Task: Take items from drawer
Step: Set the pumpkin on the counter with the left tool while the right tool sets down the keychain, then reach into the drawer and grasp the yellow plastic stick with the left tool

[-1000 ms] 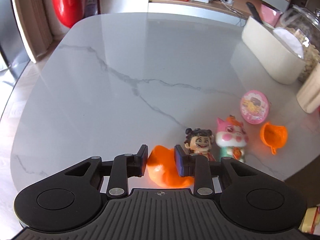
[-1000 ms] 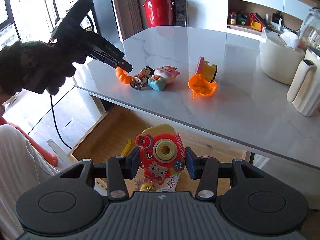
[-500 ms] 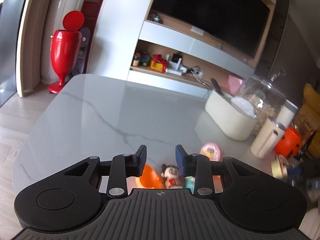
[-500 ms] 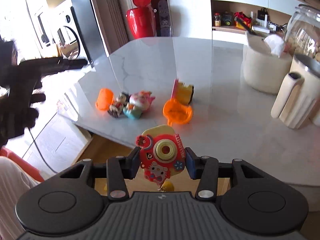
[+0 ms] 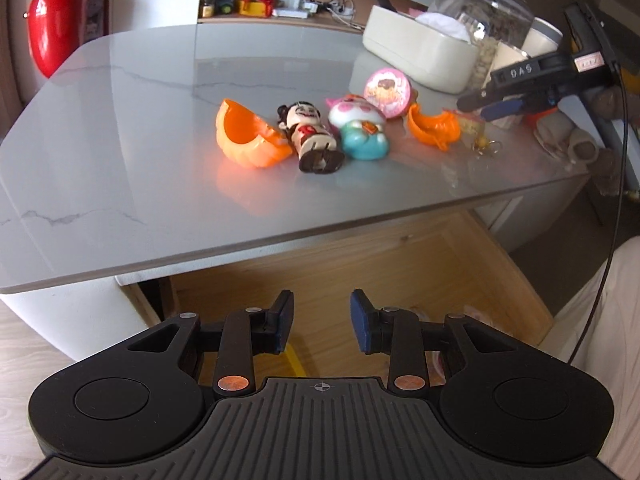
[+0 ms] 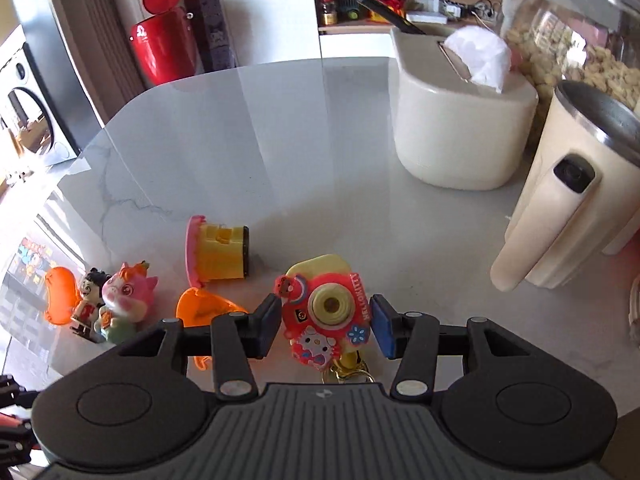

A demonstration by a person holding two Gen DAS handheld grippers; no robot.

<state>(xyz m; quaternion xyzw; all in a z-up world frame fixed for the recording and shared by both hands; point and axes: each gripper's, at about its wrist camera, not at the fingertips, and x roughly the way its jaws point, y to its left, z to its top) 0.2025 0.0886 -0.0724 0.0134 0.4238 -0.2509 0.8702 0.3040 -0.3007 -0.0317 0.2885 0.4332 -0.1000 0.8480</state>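
Looking left shows the open drawer [image 5: 360, 264]; right, the toy camera [image 6: 324, 312].

A grey marble table [image 5: 120, 128] is catching daylight. Behind the table, a wooden shelf [image 6: 360, 28] is sitting in a white wall, and a red bin [image 6: 164, 50] is standing left of it.

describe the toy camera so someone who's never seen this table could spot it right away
Start at the grey marble-look table and find the row of small toys along its near edge. The red and yellow plastic toy camera, with a cat face and a round lens on its front, sits at the right end, beside the orange cup. Unlike the figurines and orange pieces, it has a metal keyring.
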